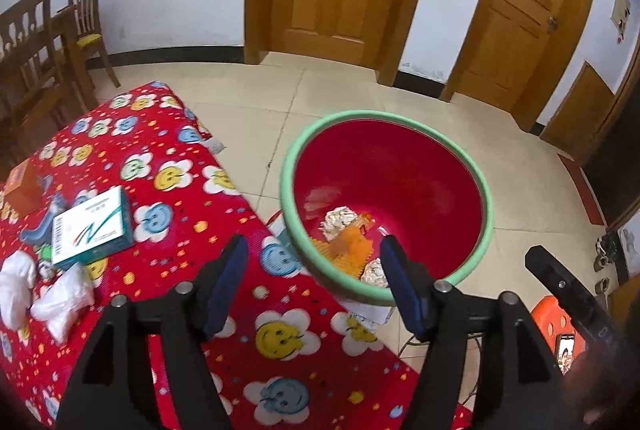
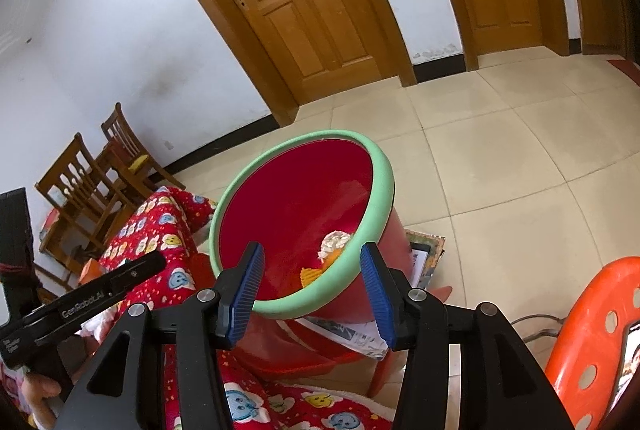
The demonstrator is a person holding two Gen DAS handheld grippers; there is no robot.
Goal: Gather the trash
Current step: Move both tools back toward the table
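Landmark: bin (image 1: 460,166), red with green rim, on tiled floor just beside desk (image 1: 224,294) under red smiley cloth.

Left tool (image 1: 312,250): released, nothing between blue pads, poised over desk edge and bin's near rim.

Right tool (image 2: 310,266): released, empty, straddling bin's near rim without touching.

Inside bin: two paper wads (image 1: 339,222), orange scrap (image 1: 352,246).

On desk, left of bin: white-teal box (image 1: 94,228), orange box (image 1: 24,186), white plastic bags (image 1: 60,300).

Orange stool (image 2: 592,330) right of bin.

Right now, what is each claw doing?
Left claw: open, holding nothing, above the bin.
Right claw: open, holding nothing.
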